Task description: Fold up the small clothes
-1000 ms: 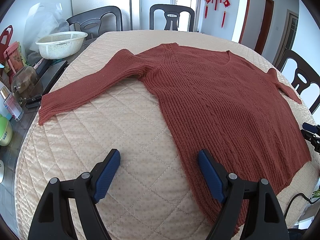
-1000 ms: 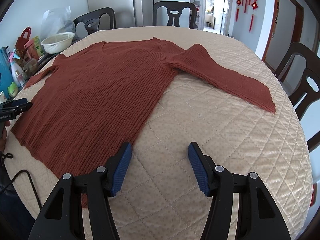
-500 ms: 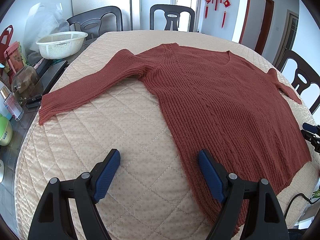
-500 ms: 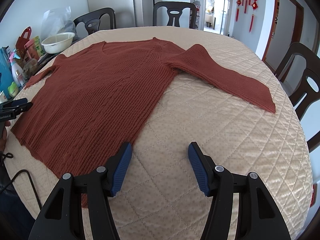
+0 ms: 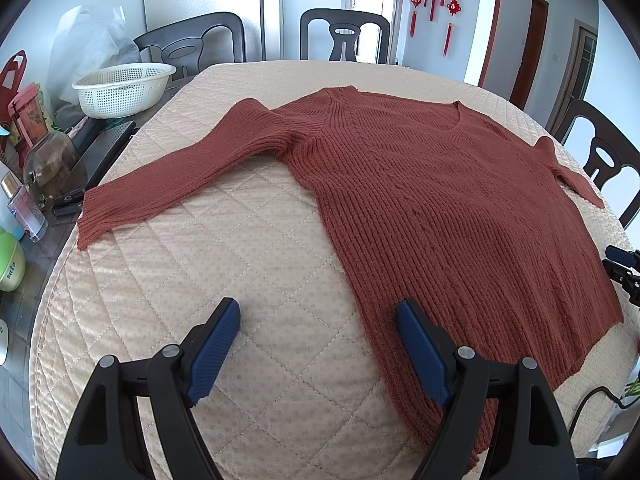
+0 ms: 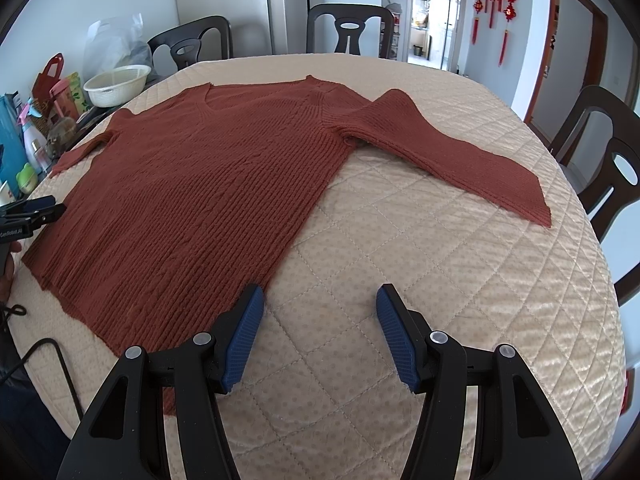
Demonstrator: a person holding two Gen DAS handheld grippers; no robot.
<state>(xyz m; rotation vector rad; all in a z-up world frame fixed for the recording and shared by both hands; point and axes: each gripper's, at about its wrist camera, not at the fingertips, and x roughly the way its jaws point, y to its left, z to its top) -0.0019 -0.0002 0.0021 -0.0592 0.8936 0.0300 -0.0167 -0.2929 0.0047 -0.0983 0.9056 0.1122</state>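
A rust-red knit sweater (image 5: 432, 200) lies flat, both sleeves spread, on the beige quilted table cover (image 5: 224, 280). It also shows in the right wrist view (image 6: 208, 192). My left gripper (image 5: 318, 340) is open and empty, low over the cover at the sweater's near left hem corner; its right finger hangs over the hem. My right gripper (image 6: 318, 324) is open and empty beside the near right hem corner. The left sleeve (image 5: 176, 176) and right sleeve (image 6: 452, 148) reach outward.
A white basket (image 5: 122, 88), bottles and a jar (image 5: 52, 168) stand at the table's left edge. Dark chairs (image 5: 344, 36) ring the table, two at the right (image 6: 600, 152). A black cable (image 6: 44, 352) hangs off the near edge.
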